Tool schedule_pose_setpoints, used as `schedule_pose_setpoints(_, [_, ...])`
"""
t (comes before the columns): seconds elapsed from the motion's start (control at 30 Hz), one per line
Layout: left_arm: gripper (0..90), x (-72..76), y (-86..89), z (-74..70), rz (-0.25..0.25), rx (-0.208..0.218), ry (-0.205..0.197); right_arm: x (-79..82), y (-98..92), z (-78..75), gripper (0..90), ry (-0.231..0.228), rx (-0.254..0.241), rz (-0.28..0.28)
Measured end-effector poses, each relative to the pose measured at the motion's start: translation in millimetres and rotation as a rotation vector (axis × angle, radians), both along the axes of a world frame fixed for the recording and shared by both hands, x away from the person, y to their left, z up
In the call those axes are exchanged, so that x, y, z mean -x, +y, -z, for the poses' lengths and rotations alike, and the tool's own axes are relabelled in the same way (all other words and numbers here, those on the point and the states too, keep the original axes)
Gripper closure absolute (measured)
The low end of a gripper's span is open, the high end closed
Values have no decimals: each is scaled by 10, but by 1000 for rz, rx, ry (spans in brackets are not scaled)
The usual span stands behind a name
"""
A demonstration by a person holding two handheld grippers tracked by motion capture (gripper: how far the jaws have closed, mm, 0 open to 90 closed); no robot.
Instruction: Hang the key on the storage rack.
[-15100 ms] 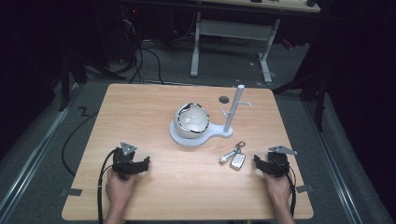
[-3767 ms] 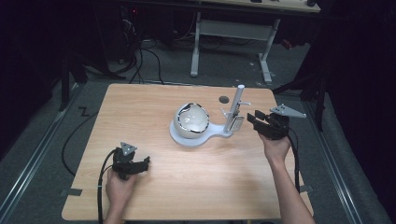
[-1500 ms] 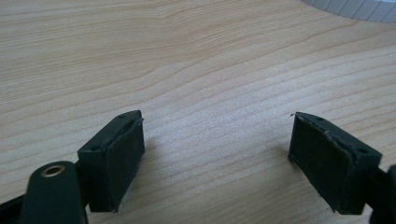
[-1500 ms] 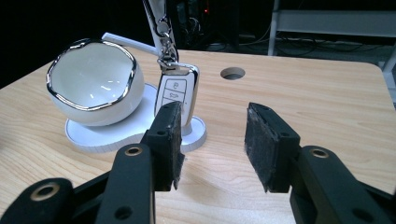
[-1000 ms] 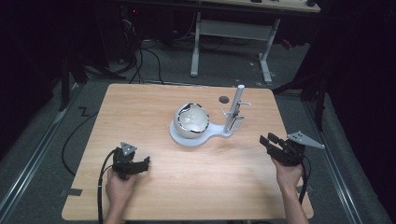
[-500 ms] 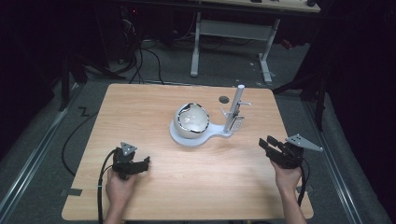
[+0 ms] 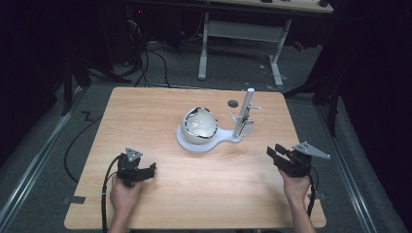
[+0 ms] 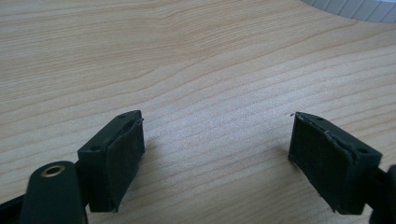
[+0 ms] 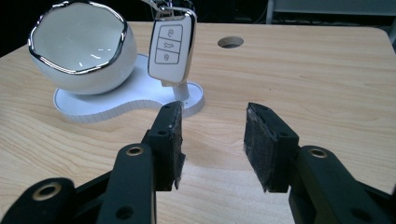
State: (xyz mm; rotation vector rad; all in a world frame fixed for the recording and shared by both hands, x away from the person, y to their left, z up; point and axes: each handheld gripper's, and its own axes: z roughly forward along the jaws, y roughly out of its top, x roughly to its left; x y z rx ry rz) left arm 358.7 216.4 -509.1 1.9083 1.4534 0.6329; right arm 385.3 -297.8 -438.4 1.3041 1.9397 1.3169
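Nearest, the left hand-held gripper [image 7: 151,168] is being held low over the bench [image 7: 194,204] by a hand [image 7: 124,191], its jaws standing wide apart with bare wood between them. At the right edge, the right hand-held gripper [image 7: 275,151] is being held released, with nothing being gripped between its jaws. Farther off, the key fob [image 9: 169,45] is hanging on the white post [image 7: 246,110] of the stand [image 7: 197,143], just beside the white bowl [image 7: 199,124] that is sitting on the same stand.
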Motion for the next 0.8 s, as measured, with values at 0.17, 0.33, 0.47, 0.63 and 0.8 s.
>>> schedule_pose_setpoints(0.17, [186,0,0,0,0,0,0,8,12,58,570,13,6,3])
schedule_pose_setpoints(0.33, [186,0,0,0,0,0,0,-2,19,89,570,21,15,5])
schedule_pose_setpoints(0.47, [186,0,0,0,0,0,0,-8,36,100,570,22,22,6])
schedule_pose_setpoints(0.63, [187,0,0,0,0,0,0,-30,60,125,571,30,37,3])
schedule_pose_setpoints(0.8, [186,0,0,0,0,0,0,-49,74,169,571,39,45,7])
